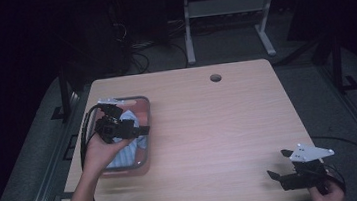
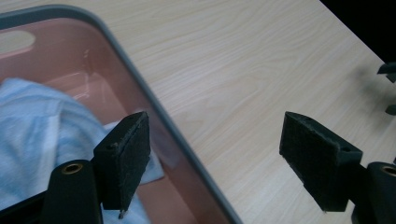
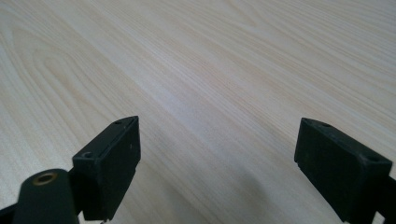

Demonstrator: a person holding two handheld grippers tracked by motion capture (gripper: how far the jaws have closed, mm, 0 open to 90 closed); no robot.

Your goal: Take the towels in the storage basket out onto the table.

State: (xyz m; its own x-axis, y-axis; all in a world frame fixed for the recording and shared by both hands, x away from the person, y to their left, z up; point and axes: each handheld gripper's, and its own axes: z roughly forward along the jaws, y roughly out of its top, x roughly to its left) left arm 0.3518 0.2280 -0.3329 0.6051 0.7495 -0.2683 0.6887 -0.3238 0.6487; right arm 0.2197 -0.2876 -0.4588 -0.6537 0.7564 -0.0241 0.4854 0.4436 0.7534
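Note:
A pink translucent bin (image 1: 144, 115) with a grey rim sits at the table's left side. Inside it lies a light blue and white towel (image 1: 129, 121). My left gripper (image 1: 142, 130) hovers over the bin's right rim, open and holding nothing. In the left gripper view the grey rim (image 2: 154, 109) runs between the jaws, with the towel (image 2: 37, 126) behind the left pad. My right gripper (image 1: 279, 164) stands open near the table's front right corner, over bare wood. The right gripper view has wood grain between my right gripper's (image 3: 217, 168) spread jaws.
The light wooden table (image 1: 209, 127) has a round cable hole (image 1: 215, 78) near its far edge. Beyond the table stand a white desk frame (image 1: 228, 20) and cables on a dark floor. Black cables trail from both grippers off the front edge.

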